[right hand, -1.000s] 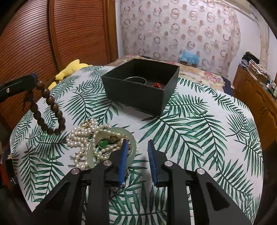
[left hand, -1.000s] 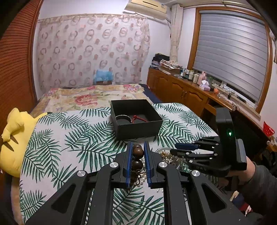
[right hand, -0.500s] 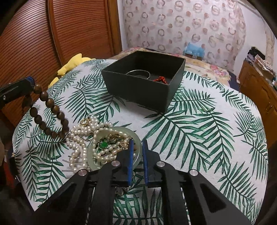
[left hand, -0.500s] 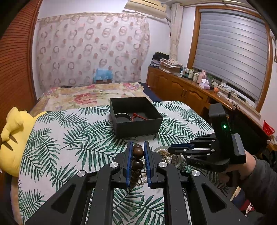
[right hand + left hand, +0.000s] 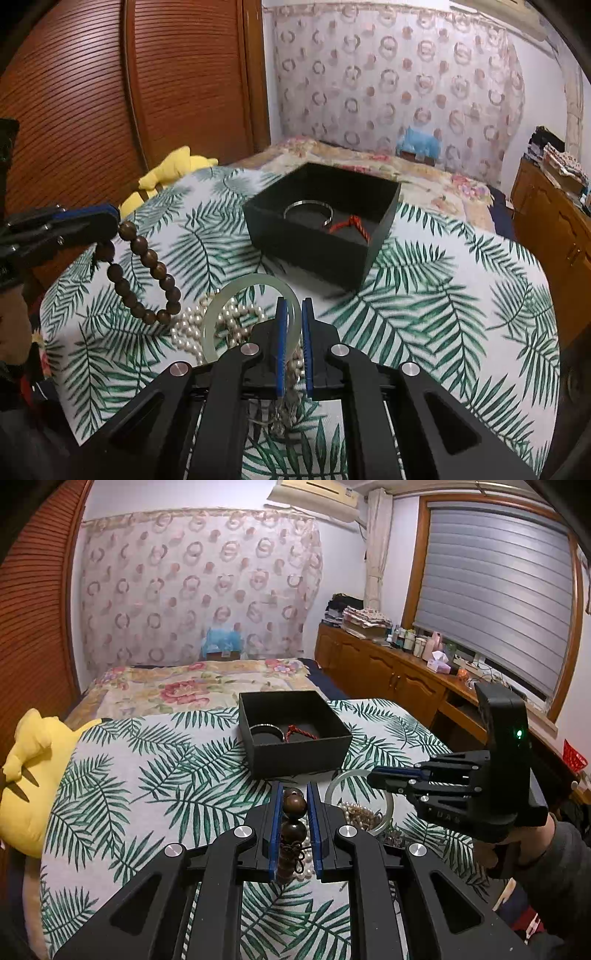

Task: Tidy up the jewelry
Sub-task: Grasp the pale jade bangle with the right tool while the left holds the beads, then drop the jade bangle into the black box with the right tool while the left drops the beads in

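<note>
My left gripper [image 5: 294, 787] is shut on a brown wooden bead bracelet [image 5: 294, 804], and the bracelet's loop [image 5: 147, 258] hangs below its tips [image 5: 110, 218]. My right gripper [image 5: 293, 306] is shut on the rim of a pale green jade bangle [image 5: 236, 286], which is held tilted up above a heap of pearl strands [image 5: 192, 328]. In the left wrist view the right gripper [image 5: 373, 775] comes in from the right, with the bangle [image 5: 334, 782] at its tips. Just behind stands an open black box [image 5: 314, 254] with a silver bangle [image 5: 308, 205] and a red cord bracelet [image 5: 347, 223] inside.
Everything sits on a palm-leaf cloth [image 5: 424, 314] spread over a bed. A yellow plush toy [image 5: 29, 775] lies at the left edge. Wooden cabinets [image 5: 388, 675] run along the right, and a brown slatted door [image 5: 92, 92] is on the left.
The right gripper's jaws closed on the jade bangle's rim and lifted it, tilting it up off the pearls. The left gripper and its bead bracelet stayed put.
</note>
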`<action>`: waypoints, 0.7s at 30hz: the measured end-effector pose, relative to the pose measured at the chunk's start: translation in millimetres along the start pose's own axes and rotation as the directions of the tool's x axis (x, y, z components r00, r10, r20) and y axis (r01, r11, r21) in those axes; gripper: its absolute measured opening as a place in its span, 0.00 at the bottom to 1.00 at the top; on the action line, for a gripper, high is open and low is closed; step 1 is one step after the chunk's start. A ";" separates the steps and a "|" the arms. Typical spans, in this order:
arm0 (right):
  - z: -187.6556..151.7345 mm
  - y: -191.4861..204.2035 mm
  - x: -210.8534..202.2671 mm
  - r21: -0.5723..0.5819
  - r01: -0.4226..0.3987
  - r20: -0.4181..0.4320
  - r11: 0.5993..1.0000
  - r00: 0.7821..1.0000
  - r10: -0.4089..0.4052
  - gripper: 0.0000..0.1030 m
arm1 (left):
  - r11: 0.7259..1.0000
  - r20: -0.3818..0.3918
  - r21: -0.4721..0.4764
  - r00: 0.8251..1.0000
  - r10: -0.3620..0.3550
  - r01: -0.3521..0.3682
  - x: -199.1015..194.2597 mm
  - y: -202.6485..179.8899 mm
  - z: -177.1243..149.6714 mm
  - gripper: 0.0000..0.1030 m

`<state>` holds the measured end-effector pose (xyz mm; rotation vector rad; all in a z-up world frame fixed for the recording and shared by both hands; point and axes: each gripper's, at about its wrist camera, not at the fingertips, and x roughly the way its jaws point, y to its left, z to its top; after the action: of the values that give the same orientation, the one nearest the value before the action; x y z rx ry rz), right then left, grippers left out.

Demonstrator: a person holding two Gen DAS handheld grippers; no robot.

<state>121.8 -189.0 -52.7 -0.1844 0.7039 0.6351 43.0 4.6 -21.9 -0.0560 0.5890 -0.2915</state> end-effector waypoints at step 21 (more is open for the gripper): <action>84.6 -44.3 44.6 0.039 0.106 0.057 0.994 0.993 -0.108 0.09 | 0.996 0.070 0.073 0.997 0.045 -0.050 21.3 3.9 66.9 0.12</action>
<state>220.7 -172.1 -20.2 -0.1683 0.6439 0.5232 98.0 0.2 21.8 0.0204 0.5100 -0.2644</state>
